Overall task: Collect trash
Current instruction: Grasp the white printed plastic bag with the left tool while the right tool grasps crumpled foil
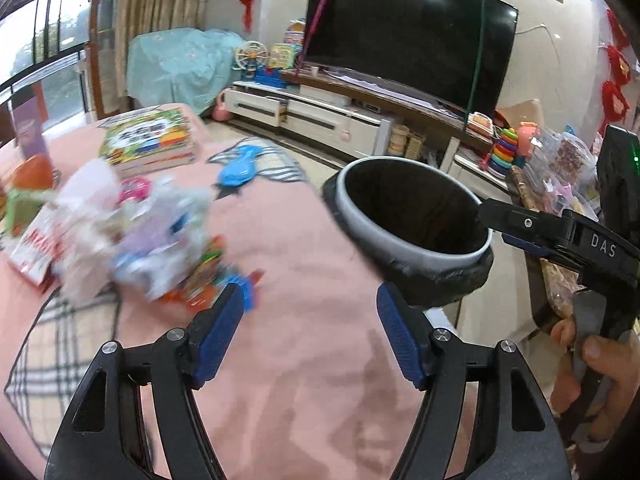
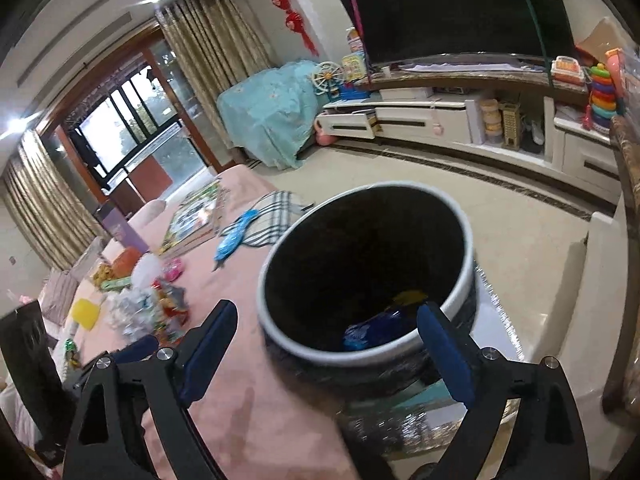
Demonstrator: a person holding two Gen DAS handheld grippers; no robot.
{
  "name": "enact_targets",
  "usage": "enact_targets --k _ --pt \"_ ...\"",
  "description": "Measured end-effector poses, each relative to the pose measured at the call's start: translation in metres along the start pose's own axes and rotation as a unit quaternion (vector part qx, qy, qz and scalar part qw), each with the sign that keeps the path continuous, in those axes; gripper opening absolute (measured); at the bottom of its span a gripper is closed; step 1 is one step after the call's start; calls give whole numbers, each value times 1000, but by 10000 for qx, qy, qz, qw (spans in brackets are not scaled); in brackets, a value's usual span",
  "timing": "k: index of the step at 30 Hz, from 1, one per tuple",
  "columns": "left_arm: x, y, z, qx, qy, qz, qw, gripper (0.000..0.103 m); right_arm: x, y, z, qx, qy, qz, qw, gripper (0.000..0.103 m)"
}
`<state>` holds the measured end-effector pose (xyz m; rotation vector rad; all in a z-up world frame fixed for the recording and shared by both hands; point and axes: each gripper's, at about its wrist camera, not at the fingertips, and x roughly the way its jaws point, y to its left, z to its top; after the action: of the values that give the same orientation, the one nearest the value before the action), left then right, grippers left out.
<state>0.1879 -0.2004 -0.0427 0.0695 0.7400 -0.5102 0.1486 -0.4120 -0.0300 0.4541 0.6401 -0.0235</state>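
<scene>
Now | left claw (image 1: 310, 332) released, empty | right claw (image 2: 326, 350) released over bin (image 2: 280, 336) | wrappers (image 2: 384, 324) inside

Probably a home living room: television (image 1: 408, 36), curtains (image 2: 216, 36), toys (image 1: 505, 150)

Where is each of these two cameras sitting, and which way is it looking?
Left wrist view: on the left hand-held gripper, facing across the pink table cover toward the wrapper pile; its open fingers, the right hand-held gripper and the person's hand show.
Right wrist view: on the right hand-held gripper, looking into the trash bin; only its open fingers show.
Shared: the bin, the pile, the TV.
</scene>
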Motion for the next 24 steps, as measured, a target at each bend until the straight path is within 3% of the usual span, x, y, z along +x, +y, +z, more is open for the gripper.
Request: enact_targets --k 15,24 --pt "-41 92 -50 -797 -2 695 9944 70 18 75 -49 -613 400 380 9966 93" --pt "-51 133 -57 -1104 -41 1024 9886 70 35 111 -66 -834 588 624 9928 93"
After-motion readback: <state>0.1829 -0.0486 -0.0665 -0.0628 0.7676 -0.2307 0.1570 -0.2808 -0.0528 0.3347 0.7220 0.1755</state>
